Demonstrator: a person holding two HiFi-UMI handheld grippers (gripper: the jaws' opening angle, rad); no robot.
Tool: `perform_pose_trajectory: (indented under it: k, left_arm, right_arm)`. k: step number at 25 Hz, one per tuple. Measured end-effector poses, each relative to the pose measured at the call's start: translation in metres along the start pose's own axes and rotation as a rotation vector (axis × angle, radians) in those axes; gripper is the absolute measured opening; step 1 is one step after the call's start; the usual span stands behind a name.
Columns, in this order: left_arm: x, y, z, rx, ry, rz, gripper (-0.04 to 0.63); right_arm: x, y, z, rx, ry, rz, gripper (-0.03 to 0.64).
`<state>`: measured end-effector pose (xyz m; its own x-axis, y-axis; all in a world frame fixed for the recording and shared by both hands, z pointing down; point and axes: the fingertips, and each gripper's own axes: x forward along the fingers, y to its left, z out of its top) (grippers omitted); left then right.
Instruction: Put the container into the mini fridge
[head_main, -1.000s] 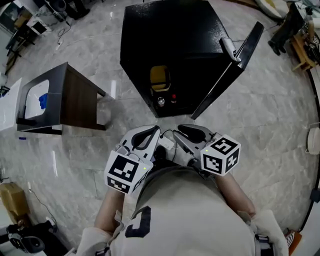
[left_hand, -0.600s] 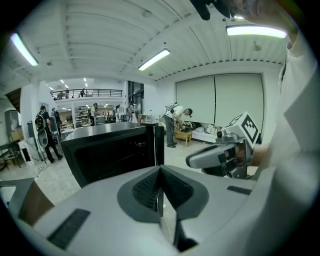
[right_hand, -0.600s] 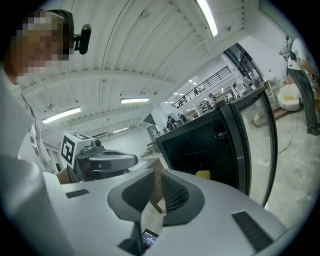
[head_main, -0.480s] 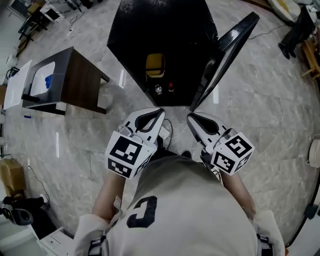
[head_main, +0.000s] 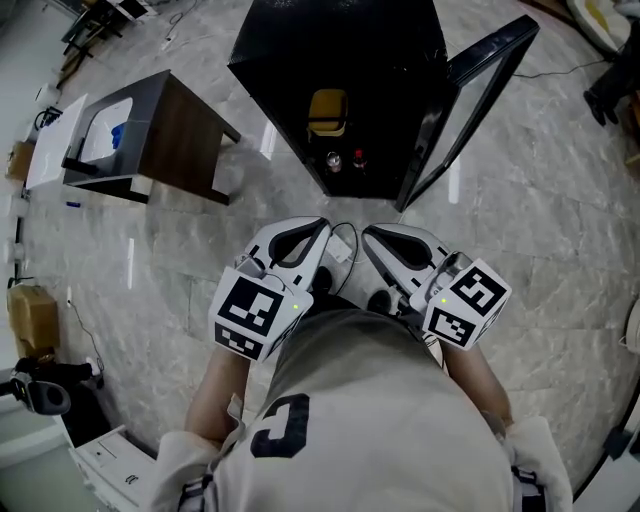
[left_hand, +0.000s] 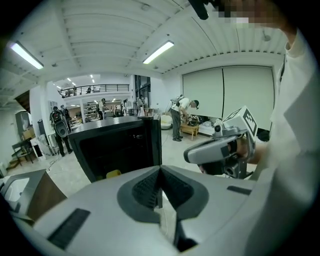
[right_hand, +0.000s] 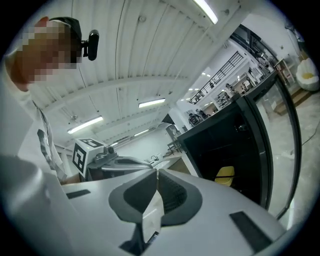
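Both of your tools are pinched shut with nothing in them: the left tool (head_main: 318, 228) and the right tool (head_main: 370, 235) are held close to your body, well short of the mini fridge (head_main: 340, 40). The yellow container (head_main: 328, 108) appears to sit inside the open compartment already, so what is likely left is the door (head_main: 480, 90), which stands swung out to your right. The main risk is in how you shut it. A closed tool gives you only a narrow, hard tip, and it could slide along the door face instead of pushing it round. Push too fast and the jolt might shake the two small items (head_main: 333, 160) near the front lip; I can't tell what they are, but they look easy to topple or to catch in the closing gap. If the container sits too far forward, the door could also strike it. As you step in, watch the loose cable (head_main: 345, 250) between your tools and the table (head_main: 185, 140) at your left.
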<state>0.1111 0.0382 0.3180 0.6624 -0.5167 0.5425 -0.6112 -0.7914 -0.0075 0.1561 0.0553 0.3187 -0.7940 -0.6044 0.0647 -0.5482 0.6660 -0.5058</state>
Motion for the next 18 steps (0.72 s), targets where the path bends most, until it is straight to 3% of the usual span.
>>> perform_pose_trajectory:
  k: [7, 18]
  left_arm:
    - [-0.021, 0.015, -0.009, 0.007, -0.038, -0.003, 0.057]
    - [-0.070, 0.085, -0.042, -0.043, -0.080, -0.014, 0.057]
  right_arm:
    - [0.016, 0.020, 0.000, -0.020, 0.005, 0.003, 0.037]
    - [0.090, 0.054, -0.016, -0.051, 0.067, -0.054, 0.029]
